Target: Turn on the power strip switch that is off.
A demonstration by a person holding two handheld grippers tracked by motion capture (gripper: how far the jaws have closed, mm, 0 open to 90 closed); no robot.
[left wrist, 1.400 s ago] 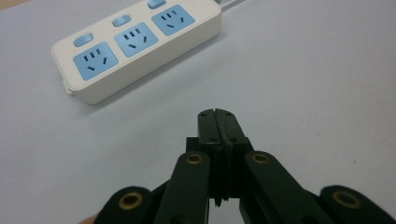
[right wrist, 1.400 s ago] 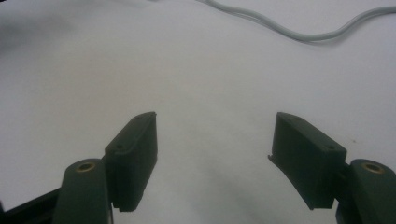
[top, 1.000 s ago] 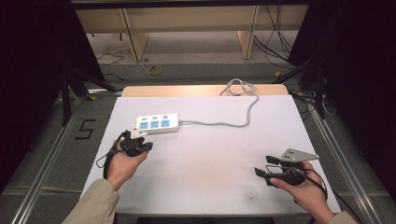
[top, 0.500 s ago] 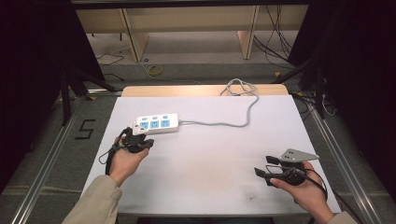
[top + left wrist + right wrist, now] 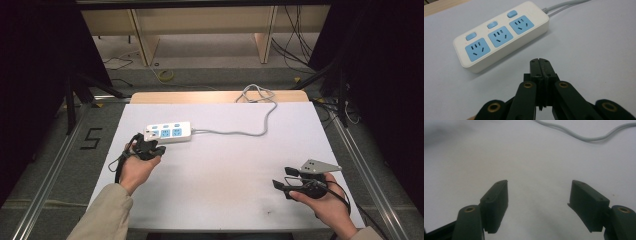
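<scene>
A white power strip (image 5: 168, 132) with three blue sockets and three blue switches lies on the white table at the left of centre; its grey cable (image 5: 260, 119) runs right and off the far edge. My left gripper (image 5: 150, 146) hovers just in front of the strip's near side, jaws pressed together with nothing between them. In the left gripper view the shut jaws point at the power strip (image 5: 501, 37) from a short way off. My right gripper (image 5: 281, 178) rests at the table's front right, jaws wide apart over bare table (image 5: 536, 195), with the cable (image 5: 584, 135) farther ahead.
The white table (image 5: 225, 170) has a wooden strip along its far edge. Metal rails run along both sides. Beyond the table stand wooden shelf legs, with loose cables on the floor. A "5" mark sits on the floor at the left.
My left hand has crept slightly forward and right, closer to the power strip. The right hand has stayed where it was.
</scene>
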